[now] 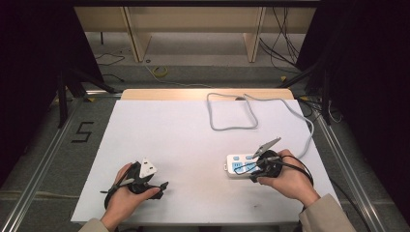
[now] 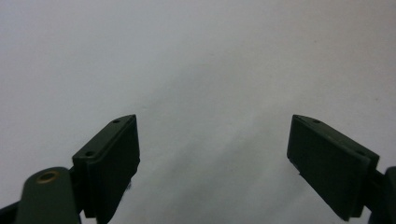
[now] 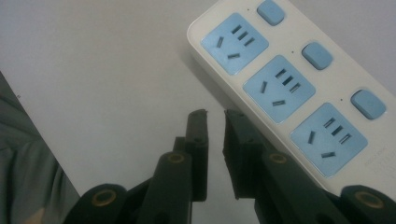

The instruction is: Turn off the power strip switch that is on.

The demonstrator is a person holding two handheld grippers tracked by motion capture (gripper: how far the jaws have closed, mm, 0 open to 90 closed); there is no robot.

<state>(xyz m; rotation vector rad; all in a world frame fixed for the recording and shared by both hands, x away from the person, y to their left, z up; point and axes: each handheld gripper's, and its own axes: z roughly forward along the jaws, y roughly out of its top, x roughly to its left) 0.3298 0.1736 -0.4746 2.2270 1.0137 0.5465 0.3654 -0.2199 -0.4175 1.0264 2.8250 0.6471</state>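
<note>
The white power strip [image 1: 240, 166] lies on the white surface [image 1: 183, 140] at about four o'clock from its centre, its grey cord [image 1: 232, 113] looping away toward twelve o'clock and round to the right. The right hand-held gripper [image 1: 261, 162] sits just over the strip's near end; in the right gripper view its jaws are nearly closed on nothing, tips just beside the strip's long edge [image 3: 289, 88] with the three blue sockets and three blue switches at one o'clock. The left hand-held gripper [image 1: 162, 186] rests at seven o'clock, well apart, its jaws wide open over bare surface [image 2: 201, 70]. This looks like the approach step. Next, the right jaws probably need to open and straddle the strip's edge, or press a switch.
</note>
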